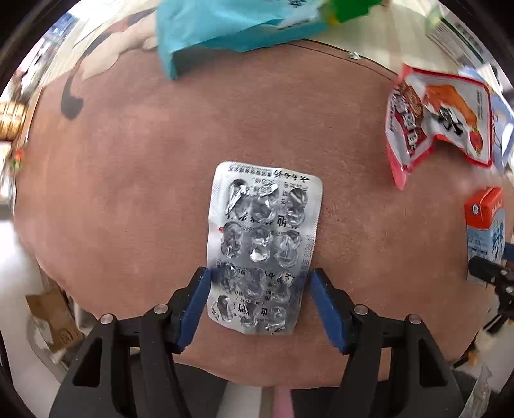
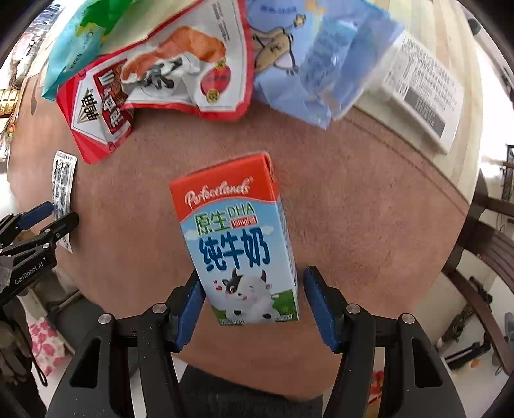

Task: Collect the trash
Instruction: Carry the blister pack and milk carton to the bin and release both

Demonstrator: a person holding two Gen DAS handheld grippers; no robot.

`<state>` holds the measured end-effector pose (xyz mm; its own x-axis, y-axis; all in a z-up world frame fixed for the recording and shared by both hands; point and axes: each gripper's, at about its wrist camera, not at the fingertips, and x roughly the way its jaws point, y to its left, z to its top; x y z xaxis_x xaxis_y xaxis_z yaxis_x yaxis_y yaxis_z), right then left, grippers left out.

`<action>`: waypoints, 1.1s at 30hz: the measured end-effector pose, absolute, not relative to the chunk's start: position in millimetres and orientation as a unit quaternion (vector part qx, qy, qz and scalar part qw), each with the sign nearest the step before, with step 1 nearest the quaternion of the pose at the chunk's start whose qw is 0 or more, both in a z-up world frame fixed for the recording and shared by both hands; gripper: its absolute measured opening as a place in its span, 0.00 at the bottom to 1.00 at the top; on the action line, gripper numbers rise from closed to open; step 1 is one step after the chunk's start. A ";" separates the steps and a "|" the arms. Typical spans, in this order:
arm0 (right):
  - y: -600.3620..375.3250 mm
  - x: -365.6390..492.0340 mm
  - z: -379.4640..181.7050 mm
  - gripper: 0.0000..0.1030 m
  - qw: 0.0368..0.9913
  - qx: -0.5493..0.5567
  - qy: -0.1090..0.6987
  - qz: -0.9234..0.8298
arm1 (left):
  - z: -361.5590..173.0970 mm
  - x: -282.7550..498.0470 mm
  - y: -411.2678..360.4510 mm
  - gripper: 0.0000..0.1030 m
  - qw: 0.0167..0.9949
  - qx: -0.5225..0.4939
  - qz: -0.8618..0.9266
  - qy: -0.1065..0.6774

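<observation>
**Two grippers bracket trash on a brown counter**

The brown counter (image 1: 128,180) fills both views, its rounded far edge meeting a pale surface beyond. At the far side lies a teal plastic bag (image 1: 205,29), partly over the counter's edge. To its right a red-and-white snack wrapper (image 1: 430,119) sits crumpled on the counter, with a light blue printed bag (image 2: 321,61) just beside and partly under it. A white printed box (image 2: 424,93) rests on the pale surface past the counter's edge.

The milk carton (image 2: 237,238), orange on top and pale blue below with a cartoon cow, lies on the counter, slightly tilted to the left. The right gripper (image 2: 252,302) stands with its blue fingers spread on either side of the carton's lower end; the left finger is at or nearly at the carton's edge, while a gap shows at the right one.

The empty silver blister pack (image 1: 263,247) lies flat on the counter, its foil pockets burst. The left gripper (image 1: 258,305) has its blue fingers apart, one at each long edge of the pack's near half, close to it; whether they touch cannot be told. Carton and pack lie well apart.
</observation>
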<state>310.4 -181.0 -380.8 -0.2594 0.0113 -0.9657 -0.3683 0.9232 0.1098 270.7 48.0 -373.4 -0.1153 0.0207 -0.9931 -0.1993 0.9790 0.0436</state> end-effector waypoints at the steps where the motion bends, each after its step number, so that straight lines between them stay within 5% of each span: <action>1: -177.8 307.7 -380.2 0.61 0.605 -0.122 0.771 0.158 | -372.2 267.4 50.6 0.58 0.667 -0.072 0.084 0.737; 6: -168.9 292.8 -376.6 0.56 0.627 -0.145 0.746 0.171 | -367.2 250.6 48.2 0.48 0.685 -0.064 0.095 0.719; 7: -164.9 289.0 -375.8 0.56 0.627 -0.149 0.745 0.172 | -364.4 249.1 43.9 0.40 0.688 -0.065 0.097 0.716; 18: -158.9 247.0 -349.5 0.55 0.647 -0.151 0.720 0.201 | -349.7 199.0 81.8 0.38 0.697 -0.198 0.116 0.679; 22: -169.1 243.1 -340.1 0.55 0.656 -0.128 0.719 0.193 | -343.1 176.9 97.7 0.28 0.706 -0.213 0.120 0.665; 30: -155.7 235.0 -321.9 0.55 0.658 -0.140 0.710 0.207 | -345.9 178.2 89.3 0.29 0.702 -0.201 0.116 0.673; 33: -151.9 227.7 -322.1 0.55 0.658 -0.140 0.711 0.205 | -359.9 189.3 78.4 0.44 0.706 -0.173 0.114 0.677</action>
